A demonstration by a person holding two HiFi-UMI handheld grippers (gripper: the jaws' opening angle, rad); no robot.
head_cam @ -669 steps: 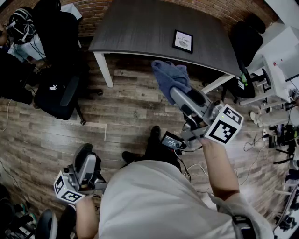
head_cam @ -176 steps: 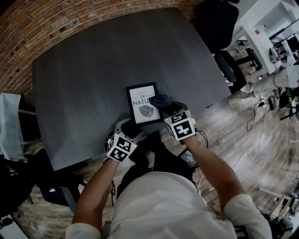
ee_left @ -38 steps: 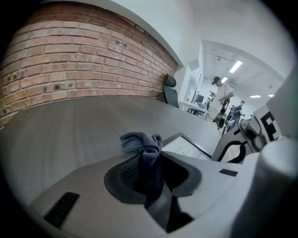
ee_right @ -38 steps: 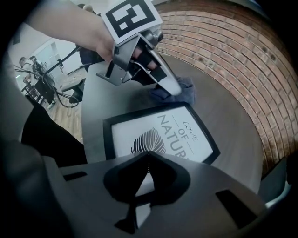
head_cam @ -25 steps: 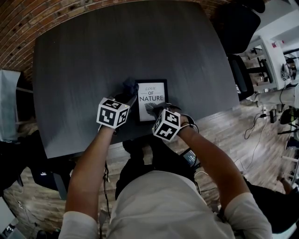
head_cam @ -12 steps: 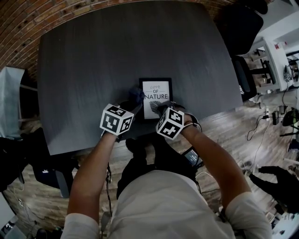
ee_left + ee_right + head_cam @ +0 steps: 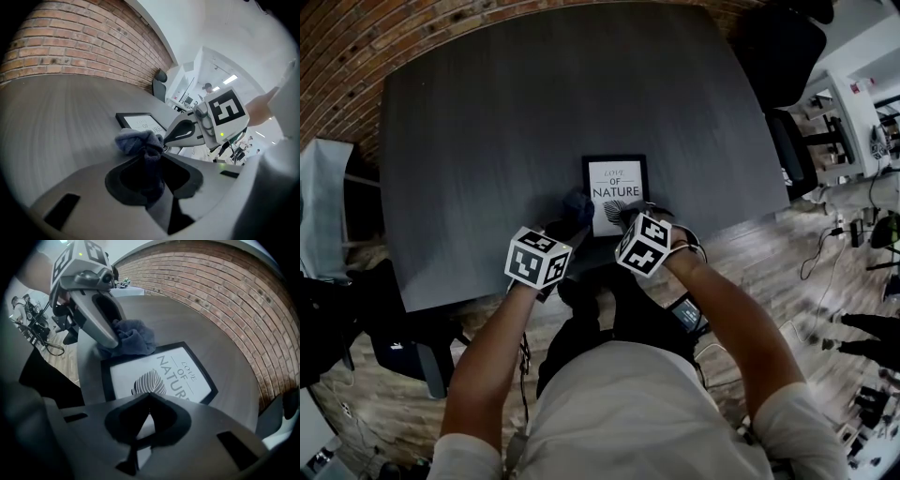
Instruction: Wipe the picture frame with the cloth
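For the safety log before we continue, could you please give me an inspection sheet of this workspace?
Surface: dark table, holding only the job's things.
Job's things: picture frame lies flat near the table's front edge; cloth is bunched at its left edge.
Clutter: nothing seen.
Grippers: left gripper is shut on the cloth; right gripper is shut and empty, over the frame's near end.
Cables: one cable on the wood floor; none on the table.
Surroundings: brick wall, office chair.
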